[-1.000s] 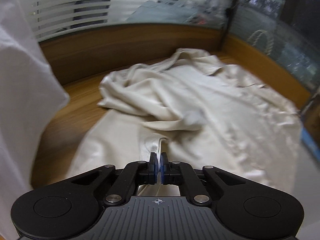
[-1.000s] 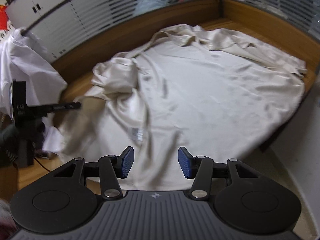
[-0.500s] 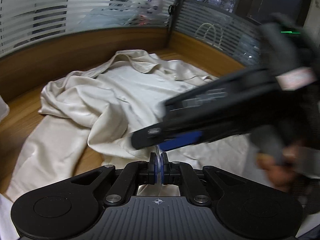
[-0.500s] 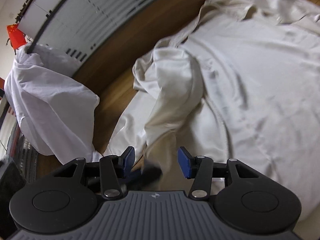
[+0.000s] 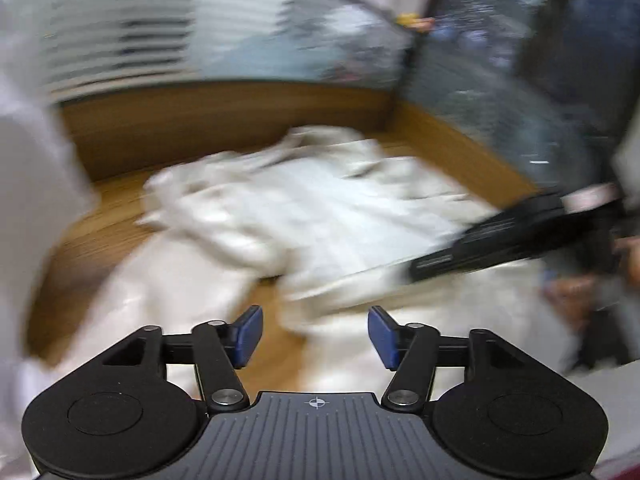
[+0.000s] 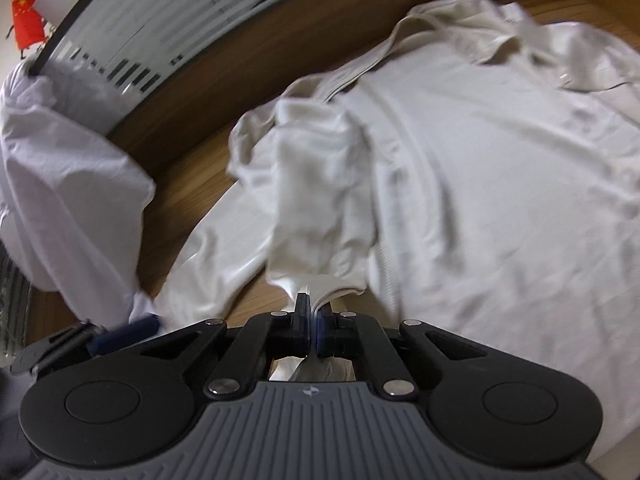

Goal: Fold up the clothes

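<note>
Wooden desk [image 6: 188,196] under cream shirt [image 6: 500,184]; left tool [image 5: 315,336] apart, right tool [image 6: 313,320] clamped on shirt.

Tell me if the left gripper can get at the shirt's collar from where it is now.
Probably yes. The left gripper is open and empty, and the collar lies exposed at the shirt's far end. Only flat cloth is between; the right gripper sits off to the side.

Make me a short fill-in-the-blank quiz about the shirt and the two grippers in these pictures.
1. The right gripper is shut on the ____ of the shirt.
2. The left gripper has just opened and holds ____.
3. The shirt lies on a ____ table.
4. The shirt's colour is ____.

Missing words: sleeve; nothing; wooden; cream
</note>
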Tool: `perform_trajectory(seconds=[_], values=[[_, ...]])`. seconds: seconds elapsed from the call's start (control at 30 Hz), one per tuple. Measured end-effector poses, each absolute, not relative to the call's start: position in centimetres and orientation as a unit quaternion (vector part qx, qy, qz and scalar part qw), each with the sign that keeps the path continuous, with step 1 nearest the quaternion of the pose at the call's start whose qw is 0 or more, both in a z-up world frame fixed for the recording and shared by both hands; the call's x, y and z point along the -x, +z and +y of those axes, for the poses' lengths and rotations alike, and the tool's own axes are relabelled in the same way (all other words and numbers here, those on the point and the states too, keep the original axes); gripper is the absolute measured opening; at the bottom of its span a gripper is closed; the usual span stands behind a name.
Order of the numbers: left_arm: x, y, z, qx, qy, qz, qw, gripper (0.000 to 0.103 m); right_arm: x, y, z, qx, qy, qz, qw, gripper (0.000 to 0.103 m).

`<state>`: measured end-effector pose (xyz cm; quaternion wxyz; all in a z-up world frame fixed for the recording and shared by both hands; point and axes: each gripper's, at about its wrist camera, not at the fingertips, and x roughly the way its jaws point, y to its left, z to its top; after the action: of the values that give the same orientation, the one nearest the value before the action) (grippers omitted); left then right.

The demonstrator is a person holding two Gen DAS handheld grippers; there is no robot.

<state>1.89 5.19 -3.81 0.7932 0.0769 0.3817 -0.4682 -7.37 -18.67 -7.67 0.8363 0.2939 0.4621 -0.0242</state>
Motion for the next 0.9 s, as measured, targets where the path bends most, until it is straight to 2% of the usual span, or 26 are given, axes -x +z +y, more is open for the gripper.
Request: perform_trajectory(seconds=[0.23,0.47,0.73,0.8,0.83,0.87,0.9], values=[[-6.5,-7.6,6.5,-0.147,-0.373,0.397,0.826,0.075,9.4,-7.3,-22.8,-0.293,-0.068,0.447,0.843,0.003],[-6.9,-11.2,5.0,-0.196,-0.37,0.403,0.814,0.075,10.7,-7.6,-24.8,-0.298,-0.096,0.442,0.841,0.003],[-5.3,-12.3,2.6,-0.236,-0.381,0.373,0.812,0.073,10.7,-7.7,-24.8,-0.301,-0.1,0.442,0.839,0.003],[-5.2,-12.4,2.0,-0.243,-0.381,0.363,0.815,0.057,10.7,-7.8,-24.8,-0.302,-0.101,0.442,0.839,0.003],[-5.3,-12.3,1.9,-0.245,-0.388,0.36,0.812,0.04,10.7,-7.8,-24.8,-0.302,-0.101,0.442,0.838,0.003],[-5.4,-12.3,1.9,-0.246,-0.388,0.361,0.811,0.018,10.6,-7.8,-24.8,-0.303,-0.102,0.442,0.838,0.003],[-5.7,-12.2,2.0,-0.247,-0.387,0.364,0.81,0.006,10.6,-7.8,-24.8,-0.303,-0.102,0.442,0.838,0.003]])
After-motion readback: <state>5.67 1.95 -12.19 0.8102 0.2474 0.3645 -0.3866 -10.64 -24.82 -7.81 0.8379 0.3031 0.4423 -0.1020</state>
